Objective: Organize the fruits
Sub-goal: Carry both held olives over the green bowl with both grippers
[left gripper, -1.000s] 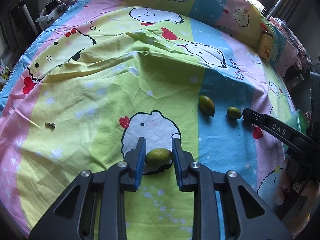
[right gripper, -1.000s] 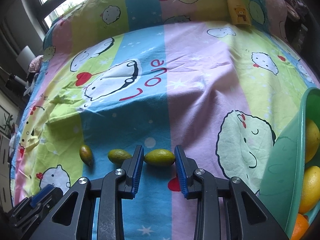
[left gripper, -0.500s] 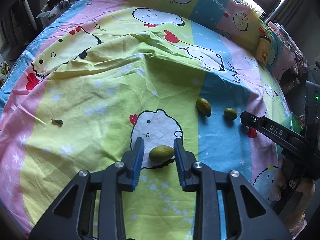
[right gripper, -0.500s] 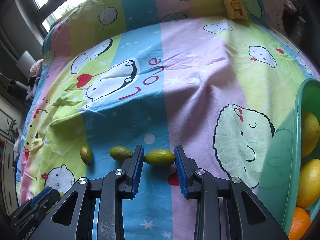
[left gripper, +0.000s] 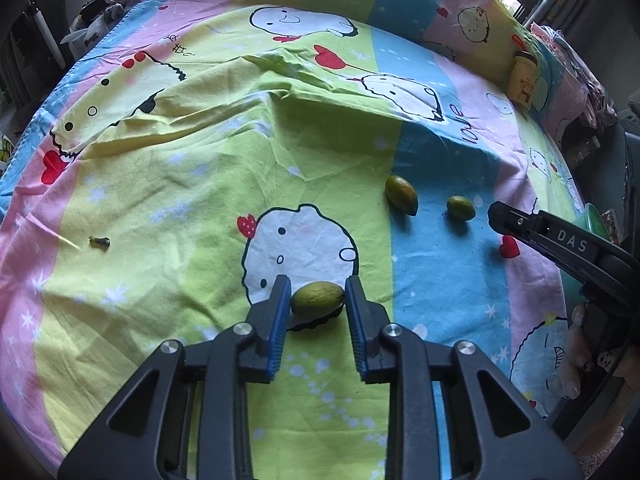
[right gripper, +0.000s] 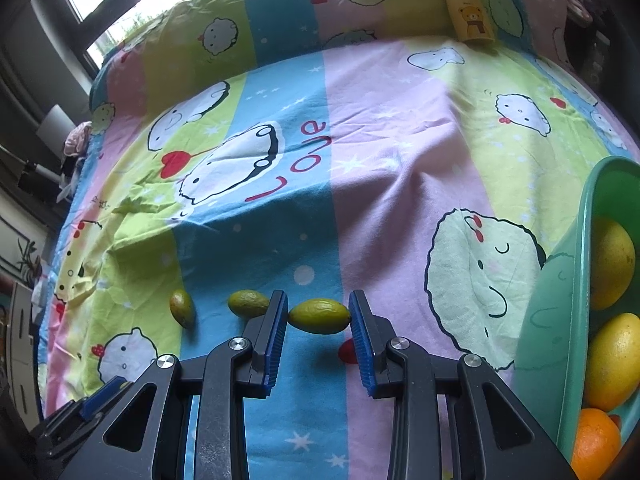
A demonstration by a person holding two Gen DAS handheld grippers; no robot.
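Green, lemon-shaped fruits lie scattered on the striped cartoon bedsheet (right gripper: pixel 392 128), and I am in the middle of picking them up, one per hand. My right gripper (right gripper: pixel 318 318) pinches a small green fruit (right gripper: pixel 319 315) end to end between its blue pads, and the dark shadow on the sheet below tells me it hangs clear of the bed. My left gripper (left gripper: pixel 317 300) has just been closing on another green fruit (left gripper: pixel 317 299); the left pad touches it, but on the right I think a sliver of gap remains, and the fisheye makes that hard to judge. That fruit seems to rest on the sheet.

Two more green fruits, a pointed one (left gripper: pixel 401 194) and a rounder one (left gripper: pixel 461 208), lie side by side on the blue stripe, apart from both grippers. The green basin (right gripper: pixel 560 320) sits at my right, already holding yellow fruits (right gripper: pixel 612 264) and an orange (right gripper: pixel 594 440).

Next, I reckon the left gripper must finish squeezing until both pads bear on the fruit, then lift straight up. The right hand should swing over the basin's rim and spread its jaws low, so the fruit does not bounce out. The skin looks smooth and the shape tapers, so a grip near the tips could let it squirt free.
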